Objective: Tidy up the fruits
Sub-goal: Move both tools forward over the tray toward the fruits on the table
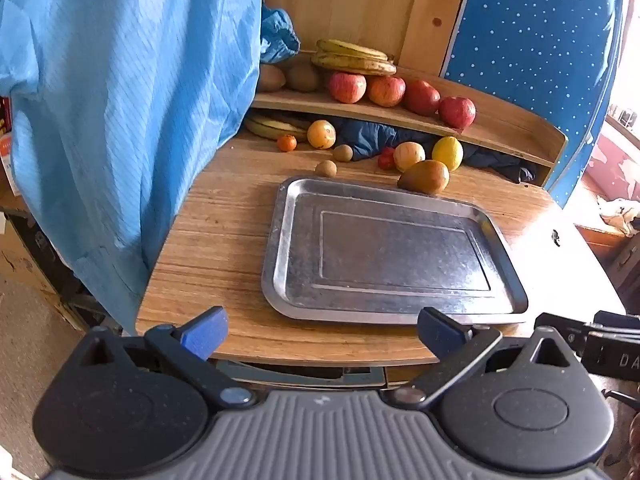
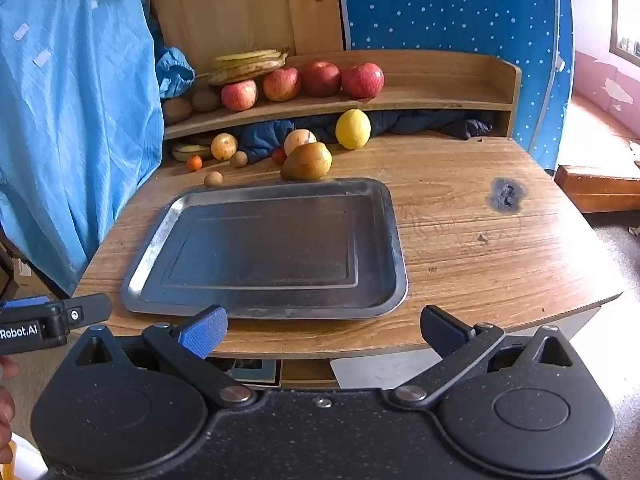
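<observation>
An empty metal tray (image 1: 280,240) (image 2: 396,248) lies in the middle of the wooden table (image 1: 216,240) (image 2: 480,240). Behind it sit loose fruits: a brownish pear (image 1: 425,176) (image 2: 307,161), a yellow lemon (image 1: 447,153) (image 2: 353,128), two pale round fruits (image 1: 321,134) (image 2: 223,146), small brown kiwis (image 1: 325,168) (image 2: 213,179) and a small orange (image 1: 287,143) (image 2: 194,163). Apples (image 1: 347,87) (image 2: 320,78) and bananas (image 1: 352,58) (image 2: 248,66) rest on the raised shelf. My left gripper (image 1: 322,332) and right gripper (image 2: 324,330) hover open at the table's near edge, both holding nothing.
A blue garment (image 1: 120,100) (image 2: 72,120) hangs at the left over the table's side. Dark cloth (image 1: 372,140) (image 2: 420,122) fills the gap under the shelf (image 1: 512,132). A dark burn mark (image 2: 507,195) is on the right of the table. A blue dotted panel (image 1: 540,40) stands behind.
</observation>
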### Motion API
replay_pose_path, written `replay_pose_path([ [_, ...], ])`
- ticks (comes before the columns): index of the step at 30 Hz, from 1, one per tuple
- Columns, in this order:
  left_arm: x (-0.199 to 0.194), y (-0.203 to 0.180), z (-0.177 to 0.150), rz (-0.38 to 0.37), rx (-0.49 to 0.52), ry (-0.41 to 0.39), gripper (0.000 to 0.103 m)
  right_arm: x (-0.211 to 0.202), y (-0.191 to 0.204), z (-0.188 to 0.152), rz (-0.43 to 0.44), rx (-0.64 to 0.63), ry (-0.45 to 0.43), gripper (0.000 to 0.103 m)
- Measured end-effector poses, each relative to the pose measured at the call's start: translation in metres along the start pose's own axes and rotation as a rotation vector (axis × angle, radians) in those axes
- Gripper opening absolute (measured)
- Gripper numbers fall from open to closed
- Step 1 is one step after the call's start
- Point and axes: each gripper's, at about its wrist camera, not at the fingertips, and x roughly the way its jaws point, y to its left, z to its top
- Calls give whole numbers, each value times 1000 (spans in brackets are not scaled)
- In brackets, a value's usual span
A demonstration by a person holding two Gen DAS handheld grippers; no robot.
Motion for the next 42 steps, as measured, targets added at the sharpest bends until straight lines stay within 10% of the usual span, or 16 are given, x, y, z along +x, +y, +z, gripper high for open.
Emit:
replay_pose_path([
  [42,90,-81,59,135,-125,86,103,99,-87,87,92,-157,104,103],
])
